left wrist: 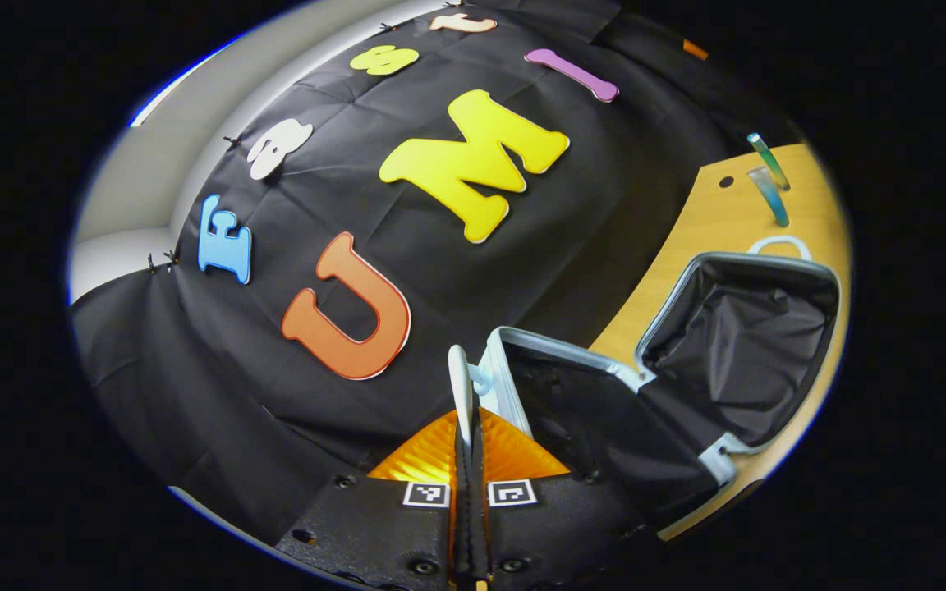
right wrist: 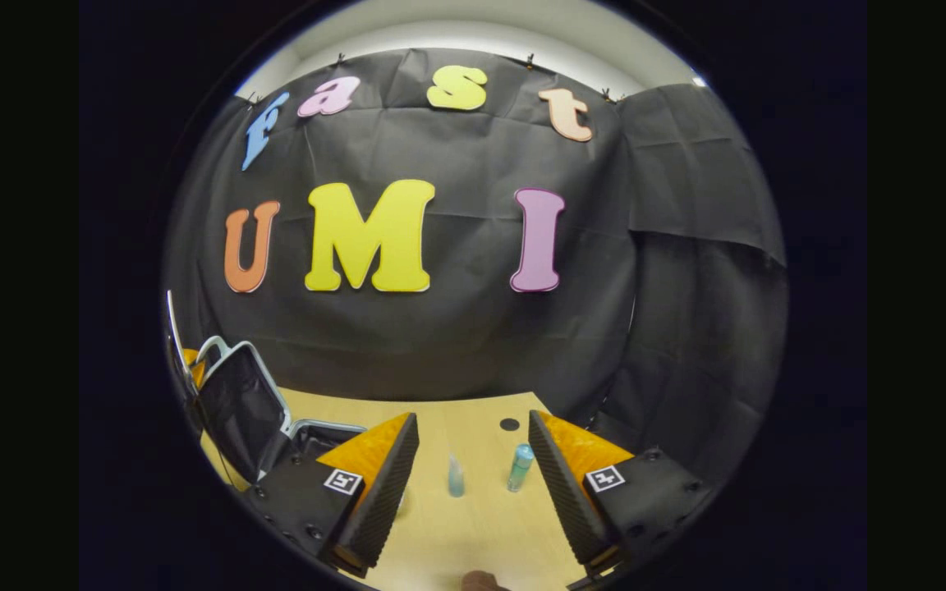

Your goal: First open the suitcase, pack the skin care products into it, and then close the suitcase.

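Note:
The small suitcase (left wrist: 736, 353) lies open on the wooden table (left wrist: 711, 222), its black lining showing. My left gripper (left wrist: 467, 427) is shut on the white handle (left wrist: 461, 382) at the edge of the raised half (left wrist: 588, 410). Two slim blue-green skin care bottles (left wrist: 770, 176) stand beyond the case. In the right gripper view, those bottles (right wrist: 456, 476) (right wrist: 520, 466) stand upright on the table a short way ahead, between the fingers of my right gripper (right wrist: 473, 420). It is open and holds nothing. The suitcase's raised half (right wrist: 243, 410) stands at the left of this view.
A dark round hole (right wrist: 509, 424) marks the table (right wrist: 473, 525) near its far edge, behind the bottles. The black cloth wall (right wrist: 440, 345) rises close behind the table. A small brown object (right wrist: 481, 581) peeks in at the bottom of the right gripper view.

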A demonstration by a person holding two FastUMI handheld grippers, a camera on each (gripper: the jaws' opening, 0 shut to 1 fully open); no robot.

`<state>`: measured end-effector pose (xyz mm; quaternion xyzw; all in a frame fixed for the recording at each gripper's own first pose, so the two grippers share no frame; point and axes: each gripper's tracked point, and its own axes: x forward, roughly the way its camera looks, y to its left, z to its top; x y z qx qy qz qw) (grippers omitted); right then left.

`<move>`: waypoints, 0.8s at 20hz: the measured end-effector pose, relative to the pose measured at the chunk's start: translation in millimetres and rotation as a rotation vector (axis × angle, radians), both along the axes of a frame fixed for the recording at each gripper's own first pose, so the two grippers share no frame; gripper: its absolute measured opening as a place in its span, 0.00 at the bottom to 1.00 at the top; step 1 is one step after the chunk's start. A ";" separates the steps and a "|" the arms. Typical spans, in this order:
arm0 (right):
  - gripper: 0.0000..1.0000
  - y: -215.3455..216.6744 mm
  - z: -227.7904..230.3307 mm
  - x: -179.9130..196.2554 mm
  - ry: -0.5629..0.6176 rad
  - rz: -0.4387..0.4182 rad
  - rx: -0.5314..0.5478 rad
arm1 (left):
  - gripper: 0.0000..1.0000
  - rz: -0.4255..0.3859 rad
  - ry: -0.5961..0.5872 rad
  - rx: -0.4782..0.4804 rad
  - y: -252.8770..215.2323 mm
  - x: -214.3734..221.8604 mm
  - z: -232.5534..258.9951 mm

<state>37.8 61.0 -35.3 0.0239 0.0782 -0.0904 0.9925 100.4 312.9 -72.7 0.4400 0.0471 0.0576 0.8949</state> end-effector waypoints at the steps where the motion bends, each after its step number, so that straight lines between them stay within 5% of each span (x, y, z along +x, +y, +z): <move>1: 0.80 5.0 0.4 -1.9 0.004 -0.001 -0.005 | 0.03 0.012 0.010 -0.009 14.5 2.9 -8.3; 8: 0.80 16.9 -8.1 -11.6 0.045 -0.012 -0.036 | 0.03 0.154 0.161 -0.194 96.0 5.7 -100.2; 16: 0.80 9.2 -24.5 -16.0 0.104 -0.048 -0.042 | 0.03 0.183 0.318 -0.362 118.0 8.1 -174.1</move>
